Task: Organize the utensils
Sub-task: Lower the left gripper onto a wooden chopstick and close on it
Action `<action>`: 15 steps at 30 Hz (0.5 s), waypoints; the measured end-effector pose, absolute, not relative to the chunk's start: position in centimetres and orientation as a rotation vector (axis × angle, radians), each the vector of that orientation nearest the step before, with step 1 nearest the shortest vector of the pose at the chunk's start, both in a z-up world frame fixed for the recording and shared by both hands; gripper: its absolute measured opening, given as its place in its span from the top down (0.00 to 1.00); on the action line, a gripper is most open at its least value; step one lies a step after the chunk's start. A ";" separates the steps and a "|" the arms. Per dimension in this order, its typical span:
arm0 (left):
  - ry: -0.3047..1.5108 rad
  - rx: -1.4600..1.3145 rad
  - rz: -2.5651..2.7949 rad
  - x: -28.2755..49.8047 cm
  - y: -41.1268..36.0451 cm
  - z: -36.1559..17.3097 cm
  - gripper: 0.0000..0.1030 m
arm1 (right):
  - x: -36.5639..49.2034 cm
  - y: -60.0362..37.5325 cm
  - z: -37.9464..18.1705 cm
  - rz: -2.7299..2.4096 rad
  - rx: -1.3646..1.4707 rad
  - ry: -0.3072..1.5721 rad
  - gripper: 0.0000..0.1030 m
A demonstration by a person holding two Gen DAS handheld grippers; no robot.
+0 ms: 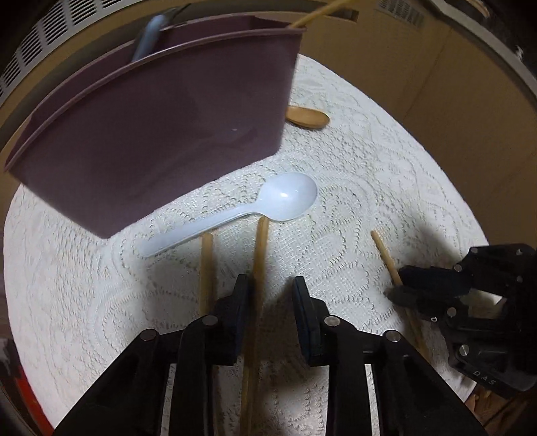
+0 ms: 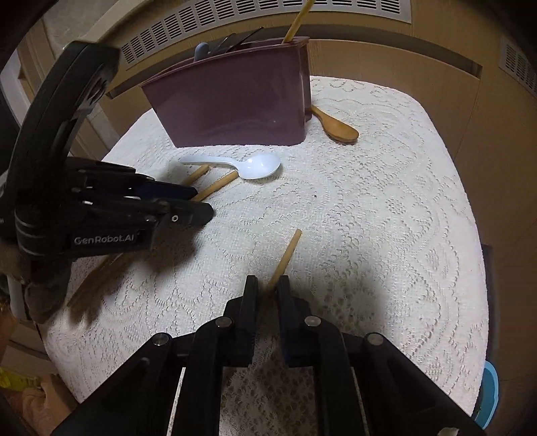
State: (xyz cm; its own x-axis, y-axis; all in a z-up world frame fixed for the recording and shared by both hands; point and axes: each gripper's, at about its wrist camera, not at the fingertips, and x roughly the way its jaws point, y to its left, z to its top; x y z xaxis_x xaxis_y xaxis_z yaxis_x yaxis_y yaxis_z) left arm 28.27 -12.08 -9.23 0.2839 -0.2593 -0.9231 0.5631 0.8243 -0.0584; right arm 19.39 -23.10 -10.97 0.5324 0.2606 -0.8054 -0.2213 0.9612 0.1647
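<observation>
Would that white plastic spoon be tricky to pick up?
Probably light: the white spoon looks like thin plastic. Its glossy bowl may slip between pads. It lies flat on the lace cloth, so getting under its thin handle seems awkward.

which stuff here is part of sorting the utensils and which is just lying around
Part of the job:
- purple holder
- white plastic spoon
- wooden spoon
- chopstick in the right tongs
- two chopsticks at the left tongs

Just there:
- lace tablecloth
- vent grille behind the table
</observation>
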 end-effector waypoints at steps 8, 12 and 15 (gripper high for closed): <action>1.166 0.327 -0.528 28.2 -13.6 -9.5 0.62 | 19.2 -22.1 -10.9 0.273 0.023 0.940 0.83; 1.125 0.307 -0.516 27.9 -13.1 -9.4 0.74 | 19.0 -22.0 -10.8 0.278 0.023 0.944 0.79; 1.107 0.280 -0.512 27.6 -12.6 -9.2 0.91 | 18.6 -22.0 -10.7 0.274 0.023 0.952 0.78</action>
State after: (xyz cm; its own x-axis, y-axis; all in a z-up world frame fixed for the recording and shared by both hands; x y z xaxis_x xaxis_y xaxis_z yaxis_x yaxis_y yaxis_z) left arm 27.59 -12.64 -9.23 0.3486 -0.2526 -0.9026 0.5237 0.8511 -0.0359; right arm 18.63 -21.98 -10.71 0.5484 0.2414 -0.8006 -0.2213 0.9652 0.1394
